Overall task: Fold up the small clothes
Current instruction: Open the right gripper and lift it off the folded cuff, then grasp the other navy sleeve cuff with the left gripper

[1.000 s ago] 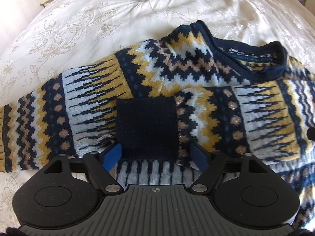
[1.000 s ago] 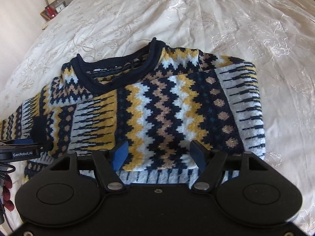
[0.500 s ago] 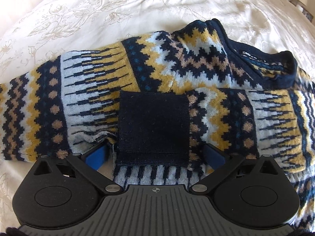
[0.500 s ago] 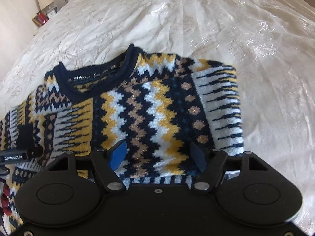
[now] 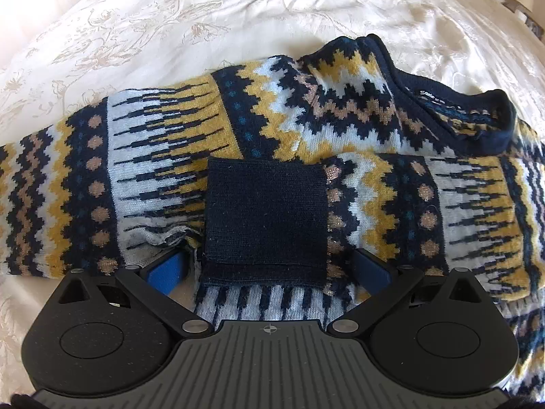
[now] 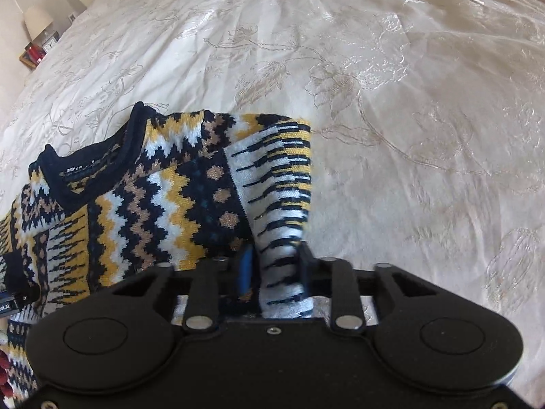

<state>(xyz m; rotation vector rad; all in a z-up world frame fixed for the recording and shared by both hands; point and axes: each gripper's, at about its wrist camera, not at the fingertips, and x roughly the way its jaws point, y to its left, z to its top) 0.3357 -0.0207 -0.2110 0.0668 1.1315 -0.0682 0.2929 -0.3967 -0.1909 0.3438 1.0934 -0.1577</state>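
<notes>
On the cream embroidered bedspread (image 6: 391, 109) your patterned knit sweater (image 5: 340, 129) lay flat, its navy neckband (image 5: 477, 116) toward the far side and its body banded in navy, mustard, white and tan zigzags. Your left gripper (image 5: 269, 269) hovered over the near part of the garment with its jaws spread as wide as they go; the plain navy cuff (image 5: 265, 221) of a sleeve folded across the body lay between the two fingers, touched by neither pad, and nothing was held. That sleeve ran in from the right of the left wrist view, ending at the cuff near the middle of the sweater. Your right gripper (image 6: 276, 269) was at the sweater's right edge, where the white band with navy and mustard streaks (image 6: 282, 184) was gathered upward; its jaws were closing, and a fold of that band sat between them with the pads pressing on it. The cloth around the pinch was drawn into a ridge, while the rest of the garment lay on the bed. A lamp (image 6: 37, 20) stood at the far left beside the bed.
</notes>
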